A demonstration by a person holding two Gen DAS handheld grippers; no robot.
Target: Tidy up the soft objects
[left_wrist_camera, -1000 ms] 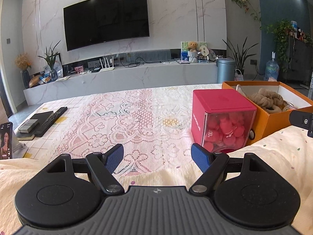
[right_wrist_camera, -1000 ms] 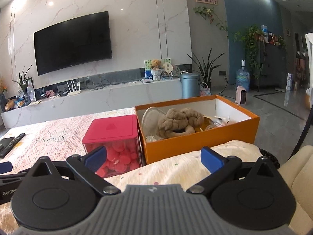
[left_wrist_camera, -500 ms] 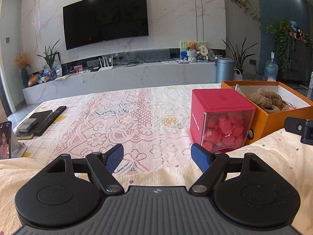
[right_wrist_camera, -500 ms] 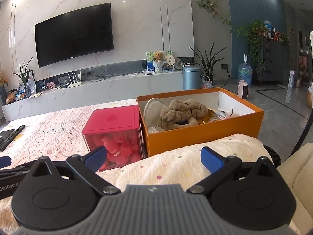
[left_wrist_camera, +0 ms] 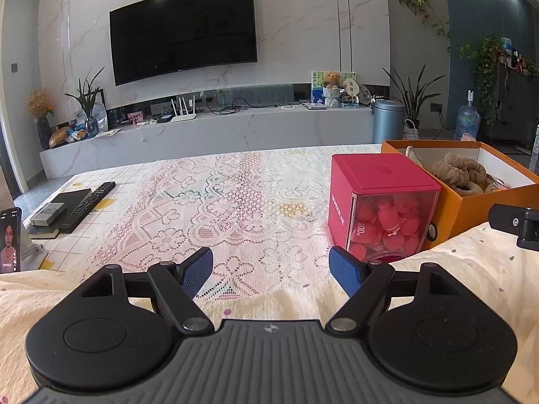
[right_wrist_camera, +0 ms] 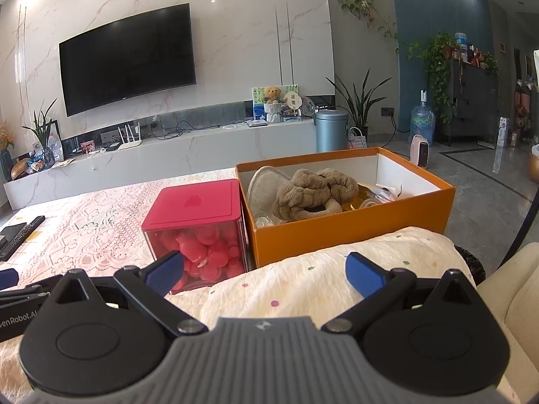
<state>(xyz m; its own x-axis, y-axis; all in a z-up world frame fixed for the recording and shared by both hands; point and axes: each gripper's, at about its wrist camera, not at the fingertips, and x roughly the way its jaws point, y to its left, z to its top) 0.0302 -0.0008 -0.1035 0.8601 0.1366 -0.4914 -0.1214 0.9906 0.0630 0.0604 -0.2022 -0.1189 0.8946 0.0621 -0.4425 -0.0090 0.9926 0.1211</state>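
Note:
A cream dotted blanket (right_wrist_camera: 323,279) lies bunched along the near edge of the lace-covered table (left_wrist_camera: 209,208); it also shows under my left gripper (left_wrist_camera: 271,271). Both grippers hover just above it. The left gripper is open, nothing between its blue fingers. My right gripper (right_wrist_camera: 266,274) is open too, over the blanket's right hump. Behind stand a clear box with a red lid (right_wrist_camera: 198,225), full of pink soft pieces, and an orange box (right_wrist_camera: 353,222) holding a brown plush thing (right_wrist_camera: 310,192).
A remote control (left_wrist_camera: 87,205) and a dark flat box (left_wrist_camera: 60,203) lie at the table's left, with a phone (left_wrist_camera: 10,239) propped at the edge. A TV wall and low cabinet stand beyond. A cream sofa arm (right_wrist_camera: 518,303) is at the right.
Both grippers have risen slightly and tilted, so the boxes sit a little lower in view. Both stayed open. Nothing on the table moved.

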